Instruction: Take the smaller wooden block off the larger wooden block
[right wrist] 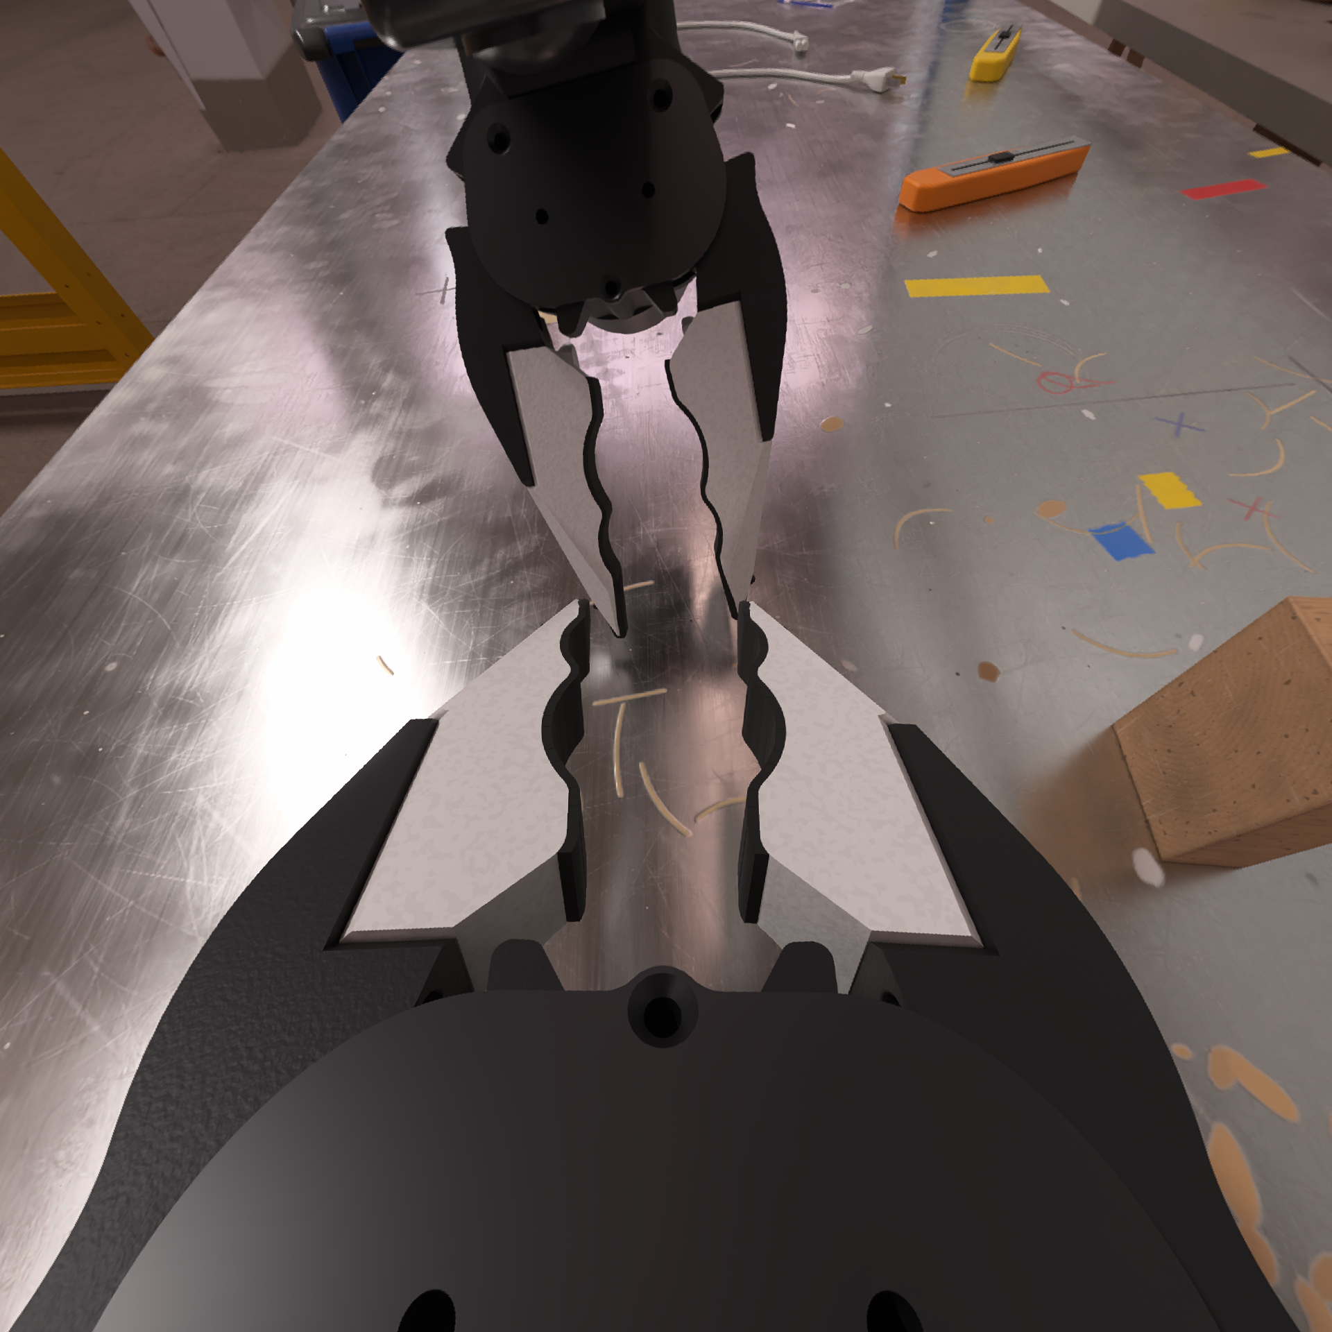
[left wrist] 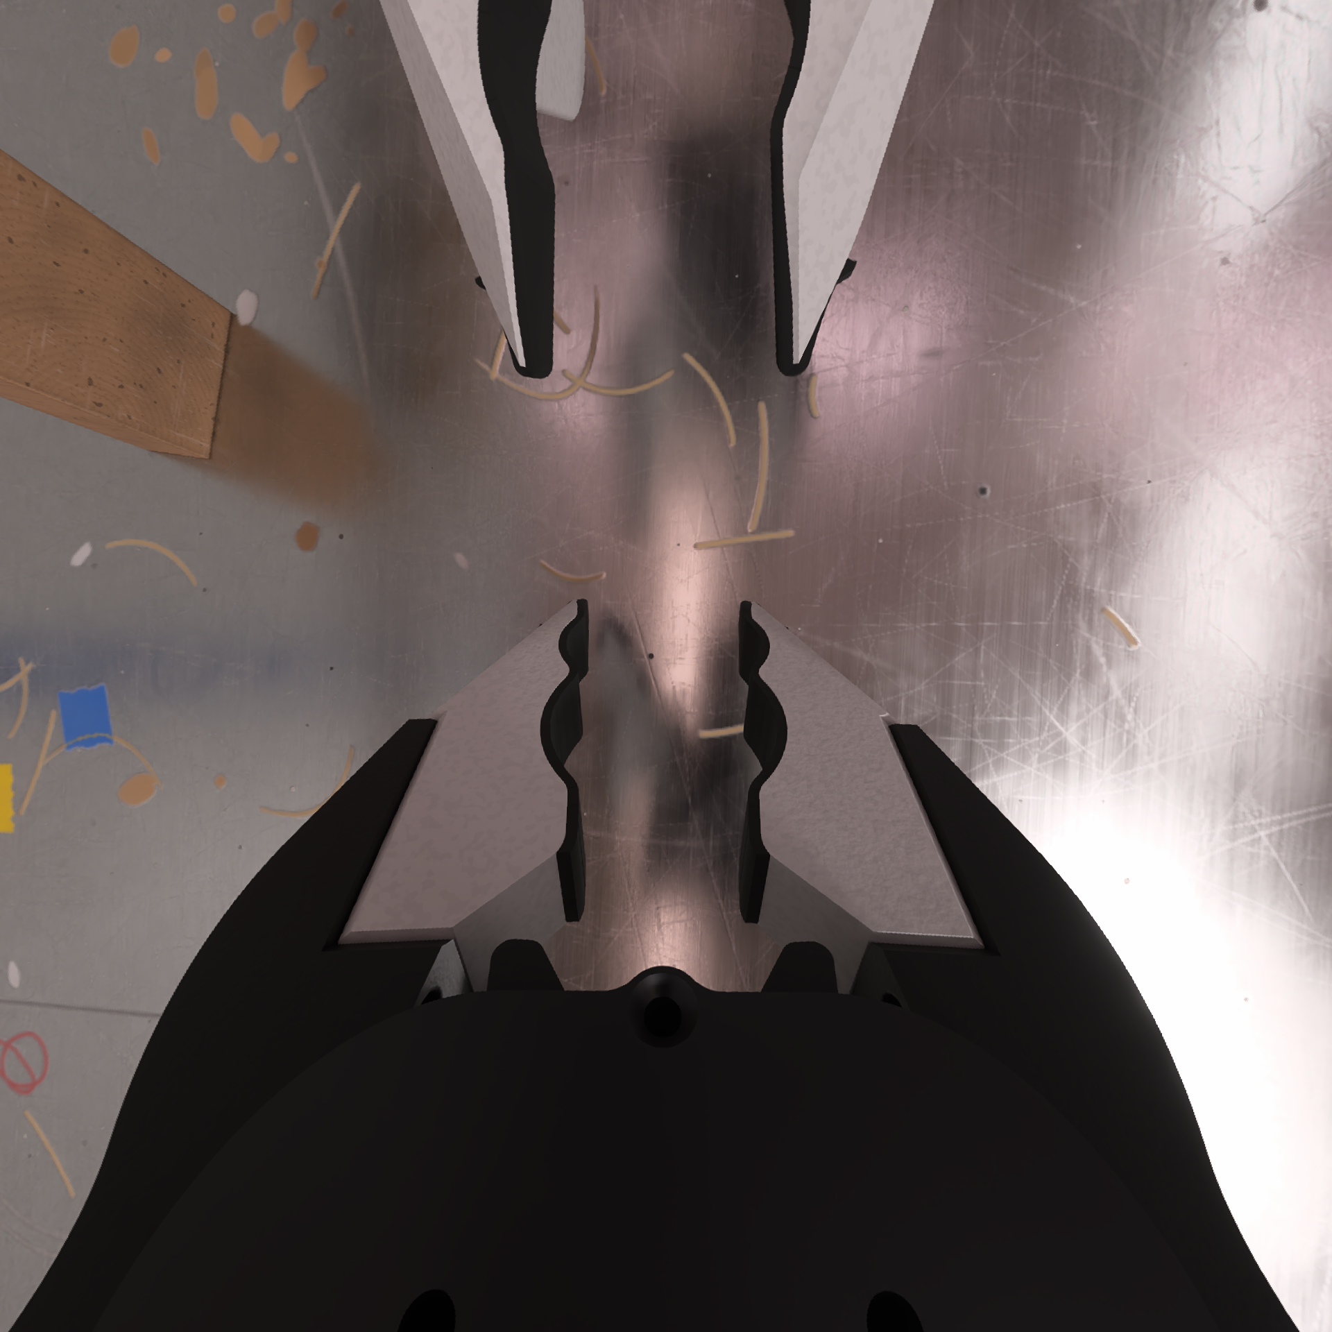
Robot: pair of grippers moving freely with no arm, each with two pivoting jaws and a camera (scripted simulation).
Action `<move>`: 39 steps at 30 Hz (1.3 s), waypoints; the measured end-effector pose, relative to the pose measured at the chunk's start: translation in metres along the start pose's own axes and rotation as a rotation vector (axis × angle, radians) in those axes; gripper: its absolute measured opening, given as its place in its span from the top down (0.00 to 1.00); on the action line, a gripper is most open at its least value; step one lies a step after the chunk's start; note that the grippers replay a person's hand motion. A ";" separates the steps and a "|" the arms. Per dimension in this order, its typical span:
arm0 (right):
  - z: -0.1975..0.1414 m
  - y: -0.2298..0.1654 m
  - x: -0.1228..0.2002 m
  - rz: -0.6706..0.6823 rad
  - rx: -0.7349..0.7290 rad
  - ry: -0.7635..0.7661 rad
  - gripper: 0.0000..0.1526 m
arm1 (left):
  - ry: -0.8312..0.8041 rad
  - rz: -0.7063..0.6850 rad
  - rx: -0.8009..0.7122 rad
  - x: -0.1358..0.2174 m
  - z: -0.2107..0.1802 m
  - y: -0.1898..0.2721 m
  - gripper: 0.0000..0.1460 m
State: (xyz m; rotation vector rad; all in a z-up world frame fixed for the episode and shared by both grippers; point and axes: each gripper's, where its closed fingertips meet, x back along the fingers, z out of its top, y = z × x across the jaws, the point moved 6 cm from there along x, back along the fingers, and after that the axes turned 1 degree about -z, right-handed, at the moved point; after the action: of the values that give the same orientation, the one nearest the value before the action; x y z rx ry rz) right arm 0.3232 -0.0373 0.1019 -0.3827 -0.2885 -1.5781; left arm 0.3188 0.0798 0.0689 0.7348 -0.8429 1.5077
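A light wooden block (left wrist: 108, 324) lies on the scratched metal table (left wrist: 1009, 504), cut off by the left edge of the left wrist view. It also shows in the right wrist view (right wrist: 1240, 735), cut off at the right edge. I see only this one block and no second block on it. My left gripper (left wrist: 664, 609) is open and empty, low over bare metal. My right gripper (right wrist: 663, 609) is open and empty and faces it. Their fingertips nearly meet, with the right gripper (left wrist: 663, 367) showing at the top and the left gripper (right wrist: 681, 613) ahead. The block is off to the side of both.
An orange utility knife (right wrist: 995, 173), a yellow one (right wrist: 995, 54) and a white cable (right wrist: 793, 72) lie at the far end. Tape pieces, yellow (right wrist: 977, 286) and blue (right wrist: 1121, 540), and wood shavings dot the table. The table edge runs along the left, with a yellow frame (right wrist: 58, 288) beyond.
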 end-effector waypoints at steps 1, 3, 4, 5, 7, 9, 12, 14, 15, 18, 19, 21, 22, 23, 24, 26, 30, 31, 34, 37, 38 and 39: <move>-0.001 0.000 0.000 0.004 -0.005 0.002 0.73 | 0.001 -0.009 0.002 0.001 0.000 0.000 0.72; -0.001 0.001 -0.001 0.013 -0.017 0.008 0.73 | 0.004 -0.026 0.011 0.002 0.000 0.000 0.72; 0.000 0.000 -0.001 0.016 -0.021 0.011 0.73 | 0.008 -0.034 0.016 0.003 -0.001 0.000 0.72; 0.001 0.000 -0.001 0.018 -0.026 0.016 0.73 | 0.013 -0.039 0.020 0.003 -0.001 0.000 0.72; 0.004 0.000 0.000 0.021 -0.036 0.028 0.73 | 0.016 -0.039 0.022 0.005 0.000 0.001 0.72; 0.007 0.001 0.003 0.010 -0.040 0.048 0.72 | 0.011 -0.020 0.020 0.007 0.000 0.000 0.71; 0.012 0.005 0.014 -0.013 -0.059 0.095 0.69 | 0.021 -0.002 0.036 0.010 -0.002 -0.003 0.71; 0.014 0.009 0.023 -0.032 -0.071 0.124 0.68 | 0.023 0.014 0.040 0.012 -0.004 -0.004 0.71; 0.015 0.012 0.027 -0.051 -0.075 0.133 0.68 | 0.020 0.024 0.039 0.013 -0.005 -0.005 0.71; 0.013 0.028 0.041 -0.171 -0.083 0.124 0.69 | 0.023 0.035 0.038 0.017 -0.007 -0.006 0.72; 0.011 0.036 0.046 -0.235 -0.085 0.102 0.69 | 0.023 0.033 0.039 0.018 -0.008 -0.006 0.72; 0.009 0.051 0.055 -0.347 -0.077 0.040 0.69 | 0.015 0.042 0.041 0.020 -0.009 -0.008 0.71; 0.010 0.059 0.059 -0.390 -0.072 0.009 0.69 | 0.012 0.044 0.043 0.021 -0.010 -0.008 0.71; 0.014 0.065 0.064 -0.420 -0.066 -0.017 0.70 | 0.008 0.046 0.045 0.022 -0.011 -0.009 0.71; 0.018 0.071 0.067 -0.431 -0.061 -0.047 0.71 | 0.002 0.050 0.046 0.023 -0.011 -0.010 0.71; 0.030 0.083 0.070 -0.418 -0.049 -0.137 0.72 | -0.013 0.051 0.049 0.025 -0.013 -0.010 0.71; 0.053 0.113 0.061 -0.389 0.012 -0.352 0.71 | -0.029 0.053 0.059 0.026 -0.017 -0.012 0.71; 0.057 0.121 0.058 -0.378 0.026 -0.400 0.71 | -0.033 0.057 0.059 0.026 -0.018 -0.012 0.71; 0.067 0.140 0.047 -0.329 0.048 -0.533 0.71 | -0.035 0.062 0.068 0.028 -0.022 -0.011 0.71; 0.069 0.150 0.034 -0.267 0.076 -0.676 0.71 | -0.034 0.065 0.078 0.030 -0.026 -0.012 0.71; 0.067 0.151 0.030 -0.247 0.077 -0.717 0.71 | -0.034 0.065 0.080 0.030 -0.027 -0.012 0.71; 0.065 0.153 0.027 -0.233 0.075 -0.759 0.73 | -0.034 0.065 0.082 0.030 -0.028 -0.012 0.71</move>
State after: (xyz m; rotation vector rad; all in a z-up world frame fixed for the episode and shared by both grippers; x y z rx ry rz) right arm 0.4799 -0.0417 0.1640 -0.9104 -0.9992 -1.5851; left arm 0.3285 0.1201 0.0804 0.8018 -0.8410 1.5992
